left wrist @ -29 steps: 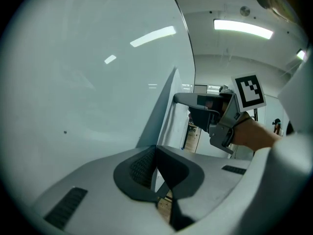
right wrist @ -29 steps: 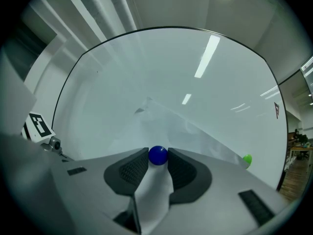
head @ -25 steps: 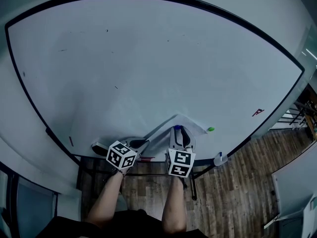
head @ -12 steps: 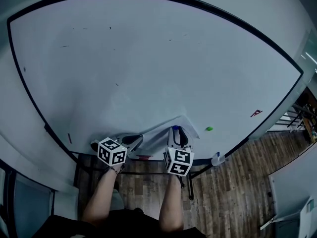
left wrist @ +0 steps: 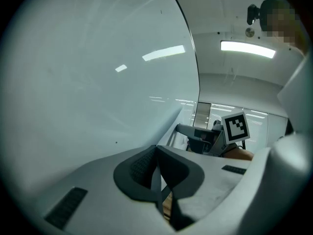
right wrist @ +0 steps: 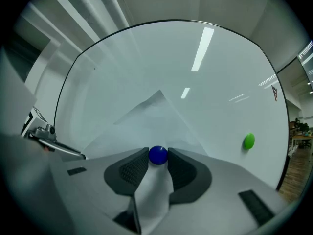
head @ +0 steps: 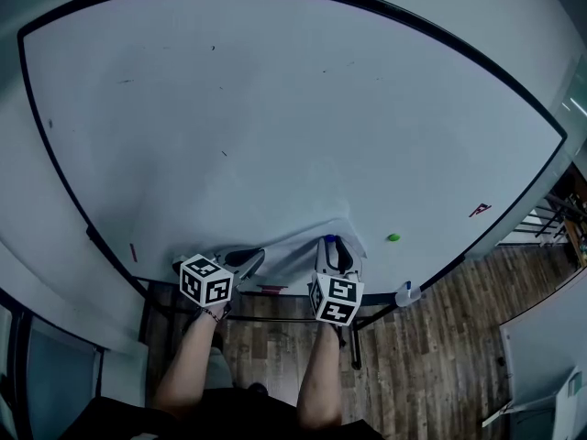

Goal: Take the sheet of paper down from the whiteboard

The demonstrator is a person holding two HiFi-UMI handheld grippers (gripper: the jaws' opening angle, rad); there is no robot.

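whiteboard fills most of the head view, and its face is nearly bare. the sheet of paper is low on the board near the bottom frame, between the two tools. it is not lying flat: in the right gripper view it rises to a crumpled peak against the board and fans out downward to both sides. the right hand-held gripper has its jaws closed on a blue magnet, with both pads touching the ball. a strip of the paper runs down through the gap behind the magnet, so the paper is caught there too. the left hand-held gripper has its pads pressed together with a thin pale edge of the sheet pinched between them. from there the sheet slopes up toward the right tool, whose marker cube shows in the left gripper view. green magnet sits on the board to the right of the sheet, apart from it and not touching paper. small red mark is farther right on the board, near the frame. one container is in view: a small pale cup at the board's lower frame, right of the right tool. it has something blue at its top, and the contents are too small to read. wooden floor lies below the board. both forearms reach up from the bottom of the head view.
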